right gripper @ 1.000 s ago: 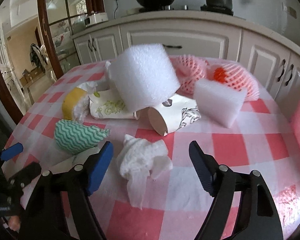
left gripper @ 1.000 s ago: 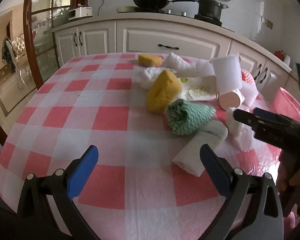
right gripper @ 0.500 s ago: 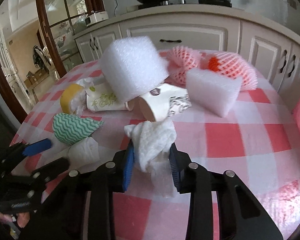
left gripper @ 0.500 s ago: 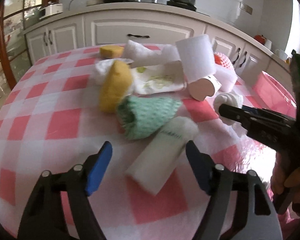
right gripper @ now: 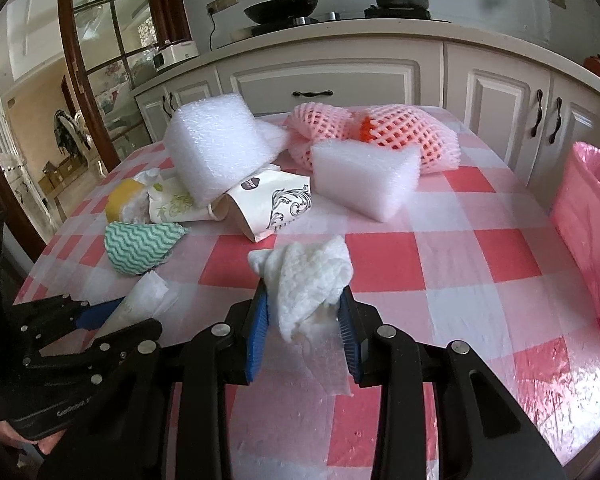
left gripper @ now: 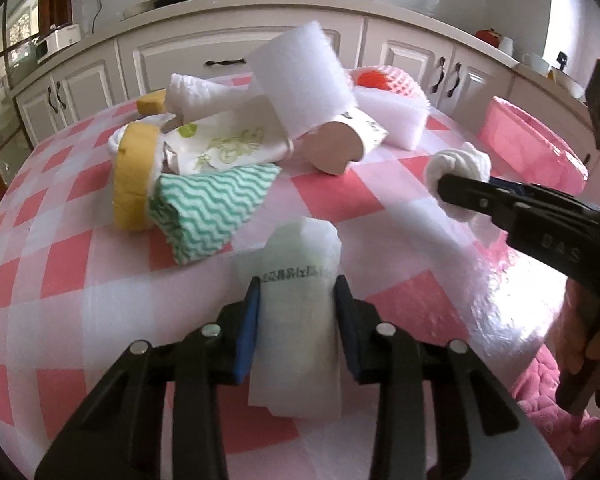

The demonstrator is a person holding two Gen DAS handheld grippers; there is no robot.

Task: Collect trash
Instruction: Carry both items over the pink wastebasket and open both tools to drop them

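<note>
My left gripper (left gripper: pixel 296 300) is shut on a white wrapper packet (left gripper: pixel 298 280) with printed text, just above the checked tablecloth. My right gripper (right gripper: pixel 304 308) is shut on a crumpled white paper towel (right gripper: pixel 308 276), held a little above the table; it also shows at the right of the left wrist view (left gripper: pixel 458 168). A pile of trash lies behind: a green wavy cloth (left gripper: pixel 212 204), a yellow sponge (left gripper: pixel 134 176), a paper cup (right gripper: pixel 268 204), white foam pieces (right gripper: pixel 216 148) and pink fruit netting (right gripper: pixel 404 136).
A bin lined with a pink bag (right gripper: pixel 592 220) stands at the table's right edge. White kitchen cabinets (right gripper: pixel 320 80) with a stove, pan and pot stand behind the table. A glass door (right gripper: pixel 100 40) is at the left.
My left gripper moved forward and shut on the white packet. My right gripper, shut on the paper towel, lifted it slightly off the table.
</note>
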